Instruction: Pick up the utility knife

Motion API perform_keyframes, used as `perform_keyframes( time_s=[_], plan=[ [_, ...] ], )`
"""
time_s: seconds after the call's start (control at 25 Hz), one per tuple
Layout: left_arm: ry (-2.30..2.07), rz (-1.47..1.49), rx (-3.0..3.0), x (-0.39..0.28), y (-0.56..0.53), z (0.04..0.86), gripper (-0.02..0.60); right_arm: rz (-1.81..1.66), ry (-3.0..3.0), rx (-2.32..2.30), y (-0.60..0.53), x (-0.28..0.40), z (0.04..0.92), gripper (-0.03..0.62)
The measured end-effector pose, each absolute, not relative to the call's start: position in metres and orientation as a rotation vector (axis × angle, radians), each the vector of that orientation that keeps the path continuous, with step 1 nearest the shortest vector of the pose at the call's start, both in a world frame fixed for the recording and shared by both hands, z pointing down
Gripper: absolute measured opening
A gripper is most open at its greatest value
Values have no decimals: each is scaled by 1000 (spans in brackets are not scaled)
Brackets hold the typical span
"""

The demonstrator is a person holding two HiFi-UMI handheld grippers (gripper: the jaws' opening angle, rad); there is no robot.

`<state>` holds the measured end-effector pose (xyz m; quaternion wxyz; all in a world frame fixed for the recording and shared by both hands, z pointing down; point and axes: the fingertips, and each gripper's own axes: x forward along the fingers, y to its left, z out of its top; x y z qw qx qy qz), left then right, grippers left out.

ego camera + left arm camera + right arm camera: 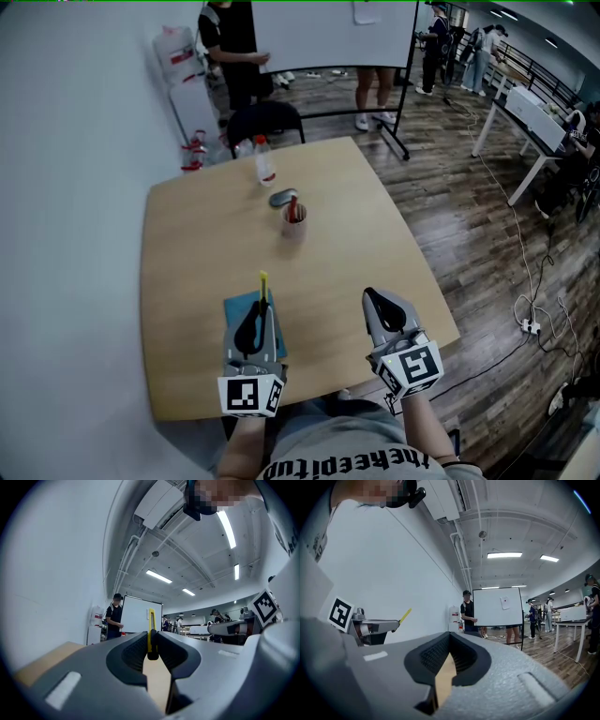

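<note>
The utility knife [263, 285] is slim and yellow with a black end. It sticks out forward from my left gripper [262, 304], which is shut on it above the near part of the wooden table [187, 244]. In the left gripper view the knife [151, 629] stands upright, pinched between the two dark pads of the left gripper [151, 644]. My right gripper [371, 294] hovers over the table's near right edge. Its jaws are shut with nothing between them, as the right gripper view shows for the right gripper [450, 637]. That view also shows the knife [404, 615] off to the left.
A blue pad [237, 309] lies under the left gripper. Farther back on the table stand a cup with red pens [293, 221], a grey object [280, 198] and a bottle [264, 159]. Beyond the table are a black chair [265, 120], a whiteboard [319, 33] and people standing.
</note>
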<state>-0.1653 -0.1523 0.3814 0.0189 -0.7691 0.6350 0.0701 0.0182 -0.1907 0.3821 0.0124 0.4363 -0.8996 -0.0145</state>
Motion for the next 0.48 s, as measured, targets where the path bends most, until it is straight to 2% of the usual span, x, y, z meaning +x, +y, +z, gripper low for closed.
perform_keyframes(
  time_s=[0.48],
  plan=[
    [1974, 219, -2380, -167, -151, 380, 84, -54, -2817, 1355, -191, 15, 379, 2]
  ],
)
